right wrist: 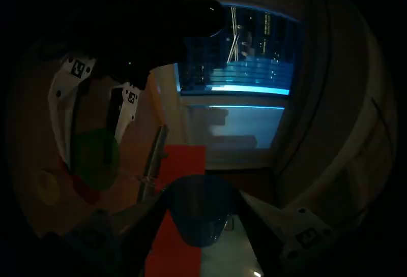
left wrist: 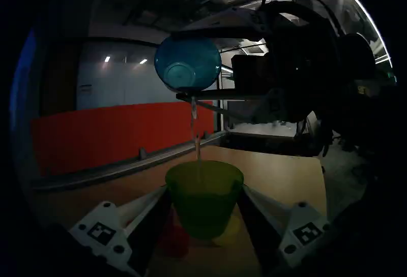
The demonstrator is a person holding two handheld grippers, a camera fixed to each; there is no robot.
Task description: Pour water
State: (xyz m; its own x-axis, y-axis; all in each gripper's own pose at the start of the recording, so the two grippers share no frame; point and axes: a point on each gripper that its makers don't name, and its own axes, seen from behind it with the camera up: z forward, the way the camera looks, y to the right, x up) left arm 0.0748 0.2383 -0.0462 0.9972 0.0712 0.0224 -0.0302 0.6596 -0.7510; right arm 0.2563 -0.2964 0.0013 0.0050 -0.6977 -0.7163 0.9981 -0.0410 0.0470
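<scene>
A green cup stands upright between the fingers of my left gripper, which is shut on it above the wooden table. Over it hangs a blue cup, tipped so I see its bottom. A thin stream of water falls from its rim into the green cup. In the right gripper view, my right gripper is shut on the blue cup. To its left there, the left gripper holds the green cup, with the water stream running toward it.
A red cup and a yellow cup stand on the table just under the green cup. A red wall panel and a metal rail run along the table's far side. The room is dim.
</scene>
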